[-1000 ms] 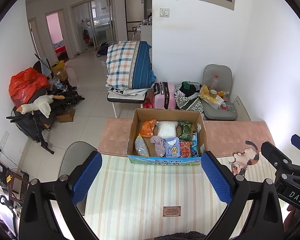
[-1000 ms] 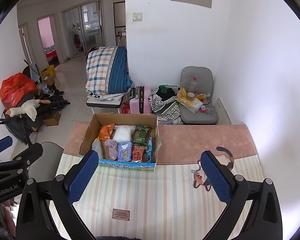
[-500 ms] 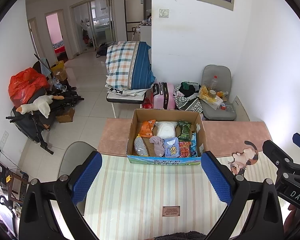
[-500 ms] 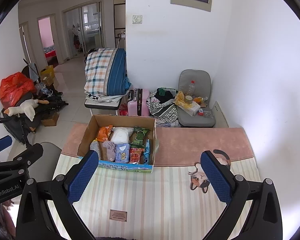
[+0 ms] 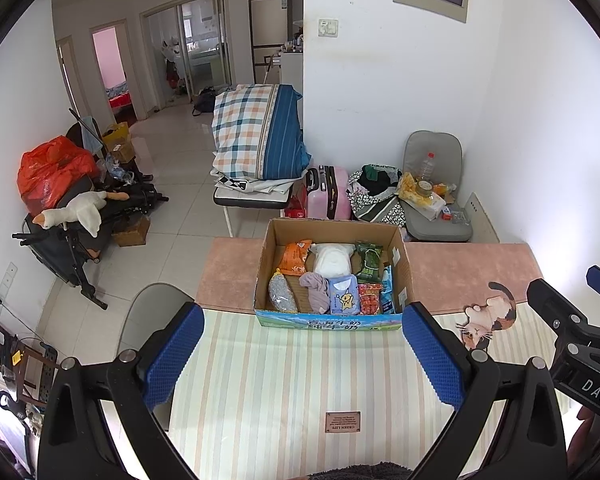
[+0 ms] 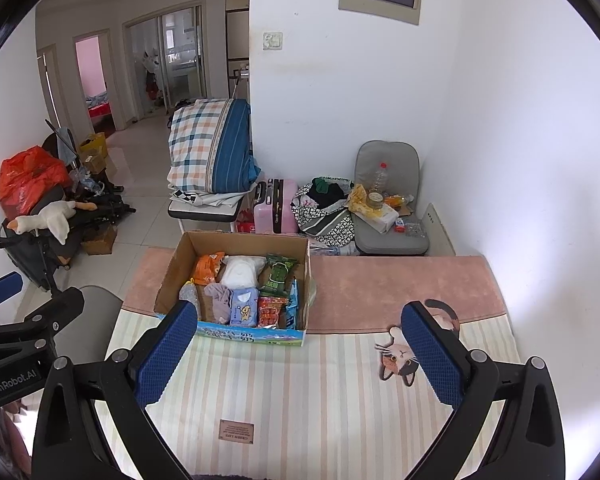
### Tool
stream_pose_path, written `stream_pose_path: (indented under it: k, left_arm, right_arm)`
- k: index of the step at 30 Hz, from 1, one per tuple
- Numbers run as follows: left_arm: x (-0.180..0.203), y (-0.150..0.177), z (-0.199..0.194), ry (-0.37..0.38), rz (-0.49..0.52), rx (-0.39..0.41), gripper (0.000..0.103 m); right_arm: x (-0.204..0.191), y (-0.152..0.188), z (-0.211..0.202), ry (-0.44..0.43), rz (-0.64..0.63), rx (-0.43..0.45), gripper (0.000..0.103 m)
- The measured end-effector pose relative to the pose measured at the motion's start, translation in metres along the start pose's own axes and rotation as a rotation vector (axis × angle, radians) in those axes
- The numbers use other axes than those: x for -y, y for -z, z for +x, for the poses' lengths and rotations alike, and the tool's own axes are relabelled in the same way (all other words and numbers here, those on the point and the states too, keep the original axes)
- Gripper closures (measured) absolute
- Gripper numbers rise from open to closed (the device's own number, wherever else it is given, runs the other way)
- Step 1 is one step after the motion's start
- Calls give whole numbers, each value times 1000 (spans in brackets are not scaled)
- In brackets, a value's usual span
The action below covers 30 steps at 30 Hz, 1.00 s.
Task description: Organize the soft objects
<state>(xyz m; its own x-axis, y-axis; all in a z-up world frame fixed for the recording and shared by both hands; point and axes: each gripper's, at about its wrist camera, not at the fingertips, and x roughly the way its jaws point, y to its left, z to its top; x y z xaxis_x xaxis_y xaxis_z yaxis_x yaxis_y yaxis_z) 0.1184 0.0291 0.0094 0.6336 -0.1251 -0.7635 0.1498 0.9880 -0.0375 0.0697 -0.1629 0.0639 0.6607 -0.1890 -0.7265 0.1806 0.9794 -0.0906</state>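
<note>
An open cardboard box (image 5: 405, 264) stands on the striped table mat (image 5: 292, 384), also in the right wrist view (image 6: 172, 268). It holds several soft packs: an orange bag (image 5: 295, 257), a white bundle (image 5: 333, 258), a mauve cloth (image 5: 315, 285), a blue pack (image 5: 343, 300), a green packet (image 5: 369, 262). My left gripper (image 5: 302, 354) is open and empty, above the mat in front of the box. My right gripper (image 6: 298, 354) is open and empty, right of the box.
A cat-shaped mat (image 6: 400, 356) lies right of the box. A pink runner (image 6: 400, 288) covers the table's far edge. A grey chair (image 5: 148, 312) stands at the left. Beyond are a pink suitcase (image 5: 332, 194), a cluttered seat (image 5: 432, 200) and plaid bedding (image 5: 256, 132).
Both grippers have drifted slightly; the right wrist view shifted so the box sits a little lower and closer. Both stay open and empty.
</note>
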Motion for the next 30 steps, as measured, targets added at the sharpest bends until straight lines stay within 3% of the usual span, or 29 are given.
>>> stream_pose_path:
  k: [30]
  left_arm:
    - [1, -1, -2, -2, -7, 5, 1]
  right_arm:
    - [5, 0, -7, 7, 1, 6, 0]
